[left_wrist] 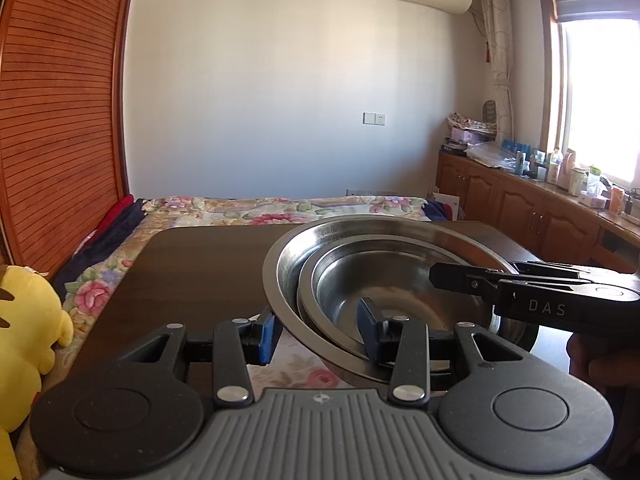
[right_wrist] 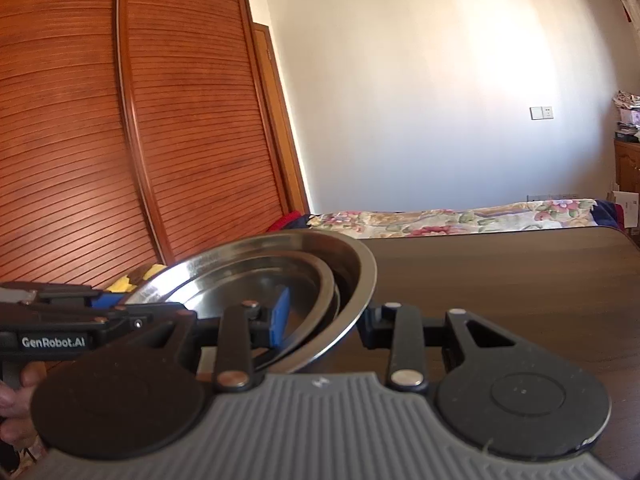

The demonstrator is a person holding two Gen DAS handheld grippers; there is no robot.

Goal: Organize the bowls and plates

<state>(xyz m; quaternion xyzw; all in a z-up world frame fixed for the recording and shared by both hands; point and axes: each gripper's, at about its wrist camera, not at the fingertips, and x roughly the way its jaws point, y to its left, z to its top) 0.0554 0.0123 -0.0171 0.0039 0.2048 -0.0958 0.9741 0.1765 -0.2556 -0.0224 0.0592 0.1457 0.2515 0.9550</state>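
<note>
Both grippers clamp the nested steel bowls (left_wrist: 384, 280): left gripper (left_wrist: 320, 332) fingers on the near rim, right gripper (right_wrist: 324, 320) fingers on the opposite rim, outer pad hidden.

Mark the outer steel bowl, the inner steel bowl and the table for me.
outer steel bowl (left_wrist: 292, 268), left wrist view, left inner wall.
inner steel bowl (left_wrist: 360, 280), left wrist view, inside bottom.
table (right_wrist: 500, 272), right wrist view, bare dark top.

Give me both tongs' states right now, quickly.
Left tongs: closed on the rims of the nested round stainless-steel bowls.
Right tongs: closed on the same bowls' opposite rim.
</note>
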